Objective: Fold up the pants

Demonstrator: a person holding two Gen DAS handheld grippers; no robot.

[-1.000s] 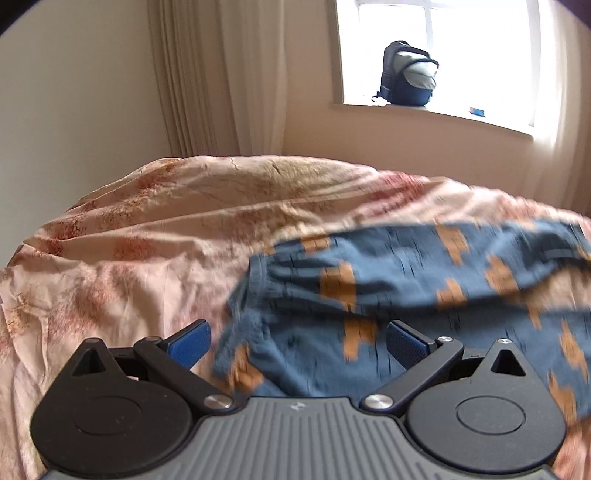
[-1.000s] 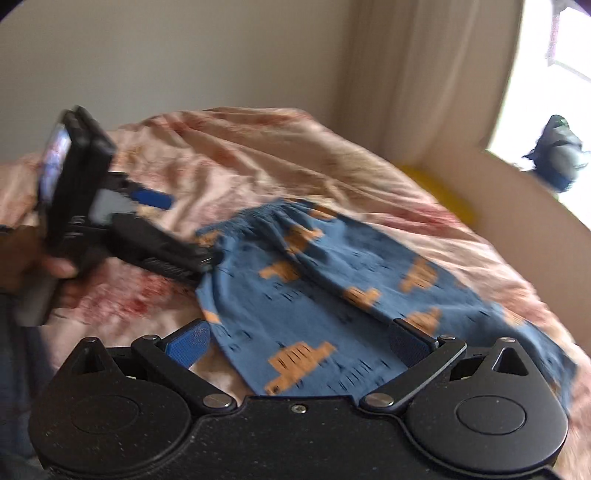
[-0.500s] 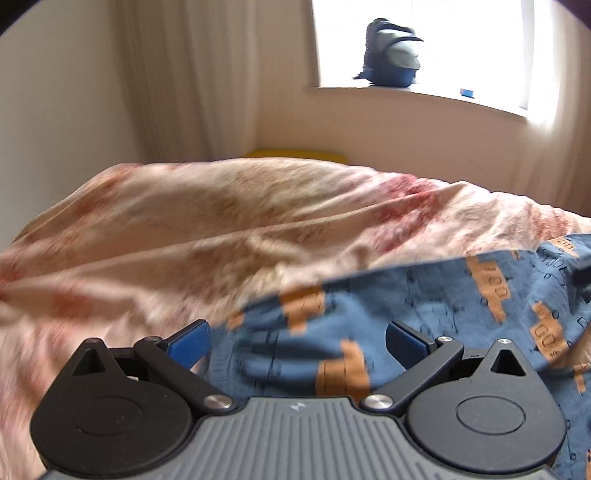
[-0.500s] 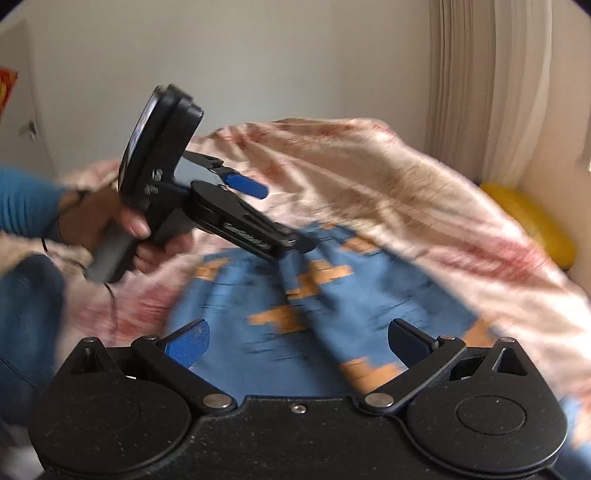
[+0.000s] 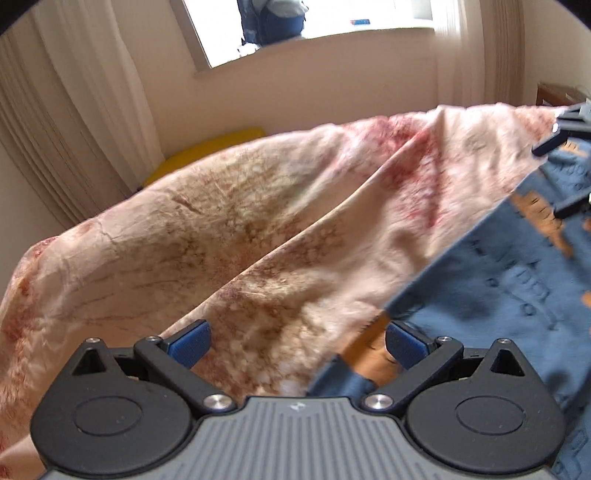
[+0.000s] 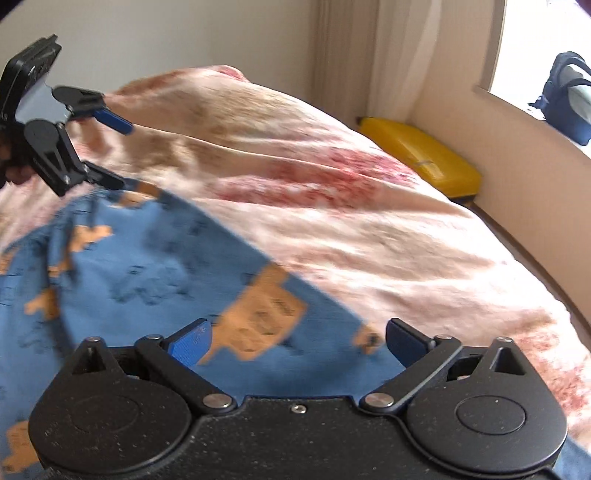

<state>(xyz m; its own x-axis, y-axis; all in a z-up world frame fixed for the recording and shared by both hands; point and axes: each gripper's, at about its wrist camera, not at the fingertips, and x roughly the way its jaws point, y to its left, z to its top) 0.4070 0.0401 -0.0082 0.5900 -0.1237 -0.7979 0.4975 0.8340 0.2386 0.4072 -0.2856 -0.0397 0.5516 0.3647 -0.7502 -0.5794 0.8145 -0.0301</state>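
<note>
The blue pants (image 6: 147, 266) lay spread on a pink flowered bedspread (image 5: 221, 229) beneath a bright window (image 5: 314, 22), while the left gripper (image 5: 297, 341) and right gripper (image 6: 297, 341) hovered over them, fingers wide.

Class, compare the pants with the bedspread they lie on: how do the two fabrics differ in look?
The pants are blue with orange block motifs; the bedspread is pale cream with reddish and brown blotches. The pants cover only one patch, while the bedspread spreads across the whole bed. Both are soft, wrinkled cloth.
</note>
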